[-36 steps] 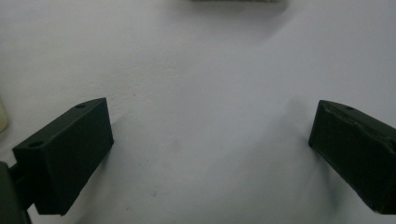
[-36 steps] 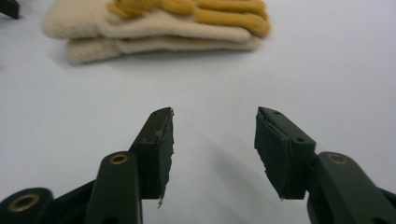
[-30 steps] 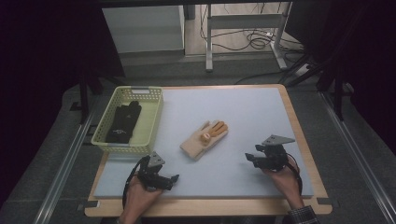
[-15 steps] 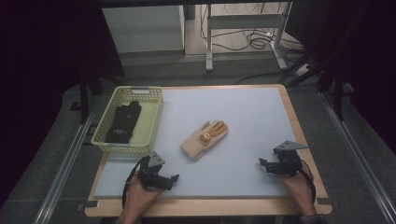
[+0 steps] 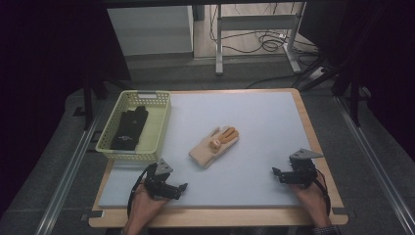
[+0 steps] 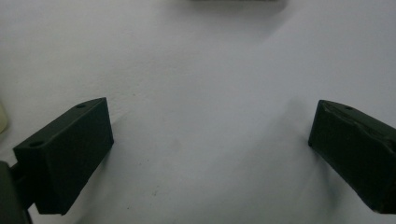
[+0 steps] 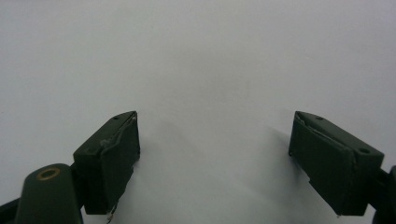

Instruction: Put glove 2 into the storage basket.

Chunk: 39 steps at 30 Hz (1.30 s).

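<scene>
Left claw (image 5: 182,188) and right claw (image 5: 275,174), jaws spread.

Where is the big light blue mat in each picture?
High view: the flat pale blue mat fills the middle, lying on the wooden table.
Left gripper view: the mat is the pale surface beyond the open left claw.
Right gripper view: the mat is the pale surface beyond the open right claw.
Shared landmark: the mat itself, under both claws.

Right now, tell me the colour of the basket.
Pale yellow-green basket, clearest in the high view.
</scene>
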### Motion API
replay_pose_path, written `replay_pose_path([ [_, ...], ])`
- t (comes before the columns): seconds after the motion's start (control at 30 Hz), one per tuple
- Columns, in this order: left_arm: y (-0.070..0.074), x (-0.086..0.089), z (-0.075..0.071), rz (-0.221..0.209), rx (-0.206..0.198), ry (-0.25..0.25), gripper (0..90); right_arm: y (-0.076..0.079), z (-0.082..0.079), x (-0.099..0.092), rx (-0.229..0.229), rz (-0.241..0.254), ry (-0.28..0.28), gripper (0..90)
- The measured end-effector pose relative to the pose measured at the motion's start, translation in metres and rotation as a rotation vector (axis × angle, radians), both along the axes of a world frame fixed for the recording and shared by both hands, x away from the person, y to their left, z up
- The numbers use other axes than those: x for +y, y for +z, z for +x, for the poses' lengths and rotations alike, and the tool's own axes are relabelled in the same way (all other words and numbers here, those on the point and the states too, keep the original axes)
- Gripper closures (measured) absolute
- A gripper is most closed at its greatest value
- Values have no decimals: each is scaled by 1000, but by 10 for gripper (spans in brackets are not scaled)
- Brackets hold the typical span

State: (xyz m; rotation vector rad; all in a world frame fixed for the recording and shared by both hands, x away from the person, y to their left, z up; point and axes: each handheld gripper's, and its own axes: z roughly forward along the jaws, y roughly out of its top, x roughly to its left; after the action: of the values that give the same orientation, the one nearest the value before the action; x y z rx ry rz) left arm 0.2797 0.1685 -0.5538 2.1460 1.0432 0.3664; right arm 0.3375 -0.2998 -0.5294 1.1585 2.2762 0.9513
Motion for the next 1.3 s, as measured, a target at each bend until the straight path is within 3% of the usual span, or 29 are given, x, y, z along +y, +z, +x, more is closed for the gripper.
replay_pose_path([
  [0.2, 7, 3, 4, 28, 10, -9, 27, 0, 0, 0, -2, -1, -1, 159],
  [0.43, 28, -2, 14, -3, 4, -29, 13, 0, 0, 0, -1, -1, -1, 159],
  [0.57, 41, -16, 26, -20, 18, -62, 4, 0, 0, 0, -1, -1, -1, 160],
  [0.77, 55, -42, 48, 2, 28, -103, 0, 0, 0, 0, -1, -1, -1, 159],
  [0.93, 63, -64, 75, 44, 31, -129, 0, 0, 0, 0, -1, -1, -1, 159],
  [1.3, 54, -91, 125, 78, 92, -163, 0, 0, 0, 0, -1, 0, -1, 160],
])
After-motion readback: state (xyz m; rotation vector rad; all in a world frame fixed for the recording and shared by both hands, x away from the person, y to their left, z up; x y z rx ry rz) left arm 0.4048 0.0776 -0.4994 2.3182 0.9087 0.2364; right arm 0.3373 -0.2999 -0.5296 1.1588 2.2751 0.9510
